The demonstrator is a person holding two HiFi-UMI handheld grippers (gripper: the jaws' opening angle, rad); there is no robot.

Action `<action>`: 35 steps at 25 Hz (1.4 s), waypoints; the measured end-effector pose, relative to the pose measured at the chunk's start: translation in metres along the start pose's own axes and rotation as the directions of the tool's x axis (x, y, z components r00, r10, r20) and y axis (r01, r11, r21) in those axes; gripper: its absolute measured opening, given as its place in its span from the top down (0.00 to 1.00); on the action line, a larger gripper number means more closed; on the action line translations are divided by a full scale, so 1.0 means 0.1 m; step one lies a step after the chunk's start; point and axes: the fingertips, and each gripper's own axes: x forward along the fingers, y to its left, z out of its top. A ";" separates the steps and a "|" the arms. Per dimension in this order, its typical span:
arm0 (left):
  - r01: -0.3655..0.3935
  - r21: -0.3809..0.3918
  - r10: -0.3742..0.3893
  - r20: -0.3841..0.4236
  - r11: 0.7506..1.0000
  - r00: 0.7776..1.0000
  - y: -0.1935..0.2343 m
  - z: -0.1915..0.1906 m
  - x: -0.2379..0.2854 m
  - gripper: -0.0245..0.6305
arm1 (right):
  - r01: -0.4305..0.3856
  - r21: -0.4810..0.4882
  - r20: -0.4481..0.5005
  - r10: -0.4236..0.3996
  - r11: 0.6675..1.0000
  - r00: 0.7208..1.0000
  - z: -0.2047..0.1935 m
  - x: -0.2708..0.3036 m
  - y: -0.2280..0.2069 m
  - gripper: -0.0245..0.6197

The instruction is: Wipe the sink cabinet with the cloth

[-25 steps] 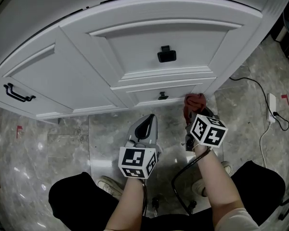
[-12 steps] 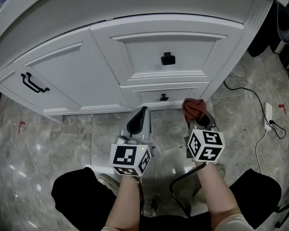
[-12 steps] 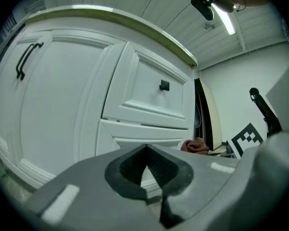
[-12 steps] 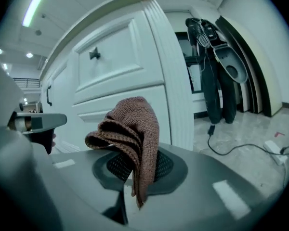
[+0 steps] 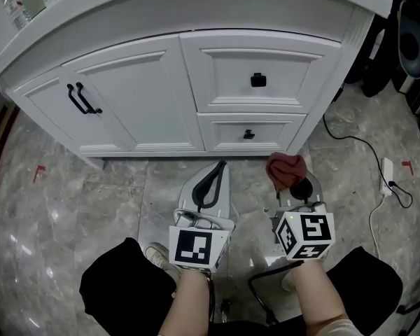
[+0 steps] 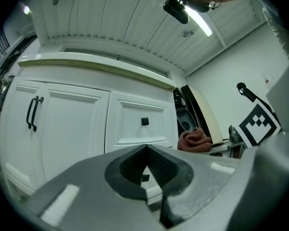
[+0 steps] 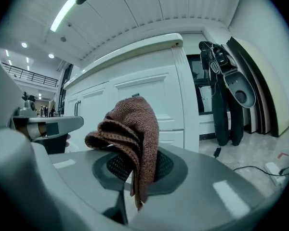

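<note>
So right now the right gripper (image 5: 294, 184) is clamped on the reddish-brown cloth (image 5: 285, 168), which bunches up over its closed jaws and droops down one side. It's held out in front of the white sink cabinet (image 5: 161, 96), near the lower drawer (image 5: 224, 133) at the right end, not touching it. The left gripper (image 5: 219, 166) sits just beside it, jaws pinched together with nothing in them, pointing at the cabinet over the grey marble floor (image 5: 77, 208)
</note>
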 end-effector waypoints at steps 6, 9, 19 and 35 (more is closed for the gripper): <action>-0.020 -0.026 0.020 0.005 0.999 1.000 -0.15 0.00 -0.66 0.96 | -0.015 -0.005 0.009 0.015 1.000 1.000 -0.04 -0.50 0.27 0.84; -0.027 -0.053 0.027 0.009 0.998 1.000 -0.18 0.01 -0.99 0.96 | -0.018 -0.010 0.031 0.018 1.000 0.999 -0.01 -0.73 0.43 0.84; -0.025 -0.070 0.027 0.031 0.997 0.999 -0.39 0.22 -1.65 0.96 | -0.025 0.006 0.043 0.025 1.000 0.999 -0.10 -1.41 0.79 0.84; 0.055 0.016 -0.055 0.053 0.998 0.997 -0.74 0.40 -1.97 0.96 | -0.016 0.019 0.084 0.014 1.000 0.996 -0.01 -1.84 0.88 0.84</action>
